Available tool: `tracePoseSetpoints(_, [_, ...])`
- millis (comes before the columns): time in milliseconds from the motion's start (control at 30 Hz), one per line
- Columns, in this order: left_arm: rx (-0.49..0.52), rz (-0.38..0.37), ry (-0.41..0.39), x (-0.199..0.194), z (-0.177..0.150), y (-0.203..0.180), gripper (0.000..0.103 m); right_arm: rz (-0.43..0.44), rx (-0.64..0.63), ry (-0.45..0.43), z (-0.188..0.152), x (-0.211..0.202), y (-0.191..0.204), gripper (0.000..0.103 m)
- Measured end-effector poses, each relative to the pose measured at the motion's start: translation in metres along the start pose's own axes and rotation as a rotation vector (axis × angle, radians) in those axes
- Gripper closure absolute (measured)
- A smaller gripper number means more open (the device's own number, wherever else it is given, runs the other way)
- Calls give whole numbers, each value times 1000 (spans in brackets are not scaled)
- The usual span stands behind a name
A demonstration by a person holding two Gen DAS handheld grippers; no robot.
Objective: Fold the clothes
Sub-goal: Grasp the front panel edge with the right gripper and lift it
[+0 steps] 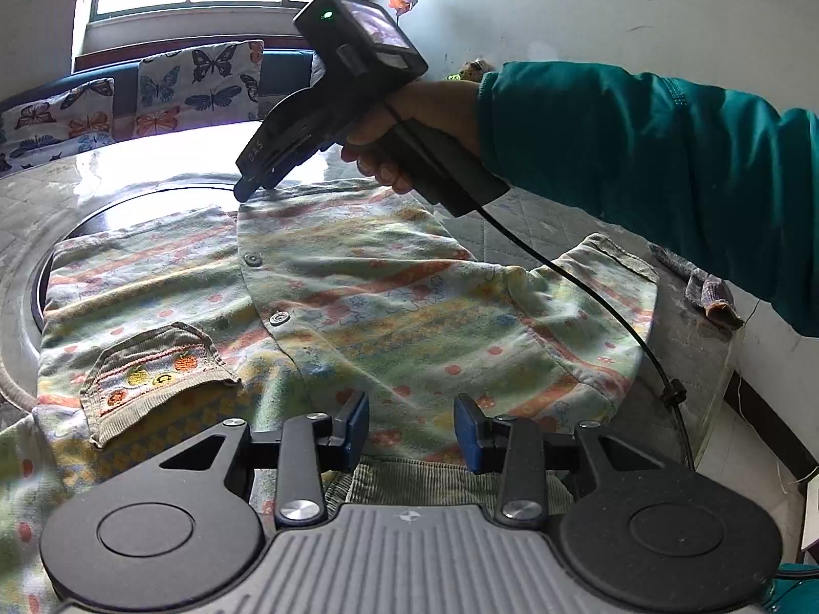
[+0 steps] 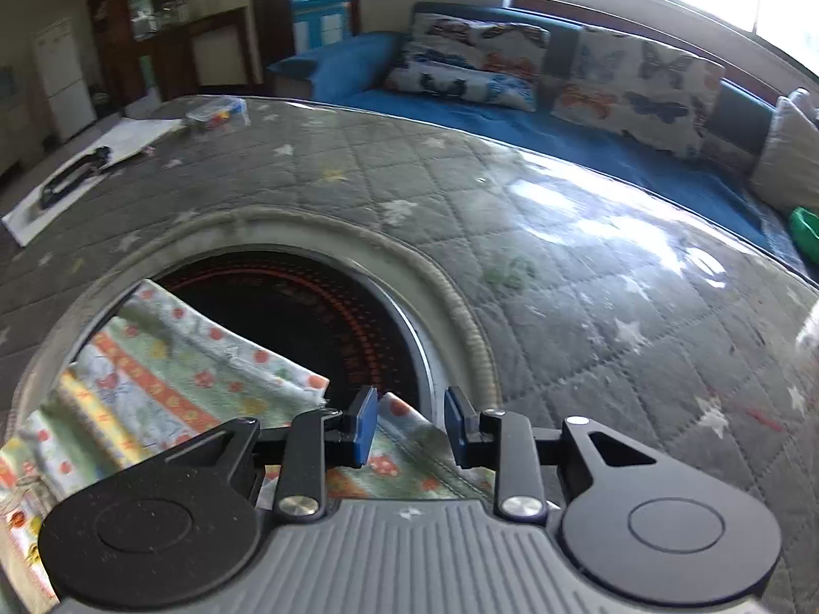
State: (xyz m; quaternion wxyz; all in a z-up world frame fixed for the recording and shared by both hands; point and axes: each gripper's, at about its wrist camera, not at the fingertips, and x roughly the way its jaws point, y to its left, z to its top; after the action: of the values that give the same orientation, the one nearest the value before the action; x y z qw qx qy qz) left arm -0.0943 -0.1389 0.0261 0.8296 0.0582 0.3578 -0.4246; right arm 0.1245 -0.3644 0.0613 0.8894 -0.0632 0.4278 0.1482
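Note:
A small patterned child's jacket (image 1: pixel 358 297) with snap buttons and a corduroy pocket (image 1: pixel 153 373) lies spread on the quilted table. My left gripper (image 1: pixel 412 430) is open just above its near hem by the corduroy collar. My right gripper (image 1: pixel 253 187), held in a hand with a teal sleeve, points down at the jacket's far edge. In the right wrist view the right gripper (image 2: pixel 411 427) is open, with the jacket's far corner (image 2: pixel 399 424) between and under its blue pads (image 2: pixel 364 424).
The table has a grey quilted cover (image 2: pixel 588 281) with a dark round inset (image 2: pixel 317 317) in the middle. A blue sofa with butterfly cushions (image 2: pixel 634 87) stands behind. Papers and a black item (image 2: pixel 77 174) lie at the table's far left. A cable (image 1: pixel 588 281) trails over the jacket's right sleeve.

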Motion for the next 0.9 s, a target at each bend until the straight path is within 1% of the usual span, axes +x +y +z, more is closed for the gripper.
tracePoseSetpoints(167, [-6, 0, 2, 1, 1, 1, 63, 20, -55, 19, -4, 0, 0, 73])
tracePoseSetpoints(300, [-10, -3, 7, 5, 2, 2, 63, 32, -50, 13, -6, 0, -3, 74])
tracePoseSetpoints(333, [-10, -2, 8, 5, 1, 2, 63, 38, -49, 12, -5, 0, -3, 75])
tracePoseSetpoints(367, [-10, -2, 8, 6, 1, 2, 63, 45, -52, 11, -6, 0, -3, 81])
tracePoseSetpoints(433, [-10, -2, 10, 7, 1, 2, 63, 44, -73, 7, -6, -1, -1, 87])
tracePoseSetpoints(467, [-9, -2, 10, 7, 1, 2, 63, 43, -84, 3, -6, -2, 1, 95])
tracePoseSetpoints(500, [-9, -2, 11, 7, 1, 2, 63, 41, -96, -1, -6, -4, 2, 96])
tracePoseSetpoints(567, [-9, -1, 12, 8, 1, 2, 63, 35, -113, -27, -6, -10, 5, 96])
tracePoseSetpoints(667, [-3, -3, 13, 9, 0, 1, 63, 69, -95, -101, 1, -25, 7, 97])
tracePoseSetpoints(767, [-2, -6, 18, 12, 0, 0, 63, 105, -109, -160, 10, -34, 15, 97])
tracePoseSetpoints(900, [-5, -11, 18, 12, -1, 0, 63, 112, -122, -147, 14, -19, 21, 97])
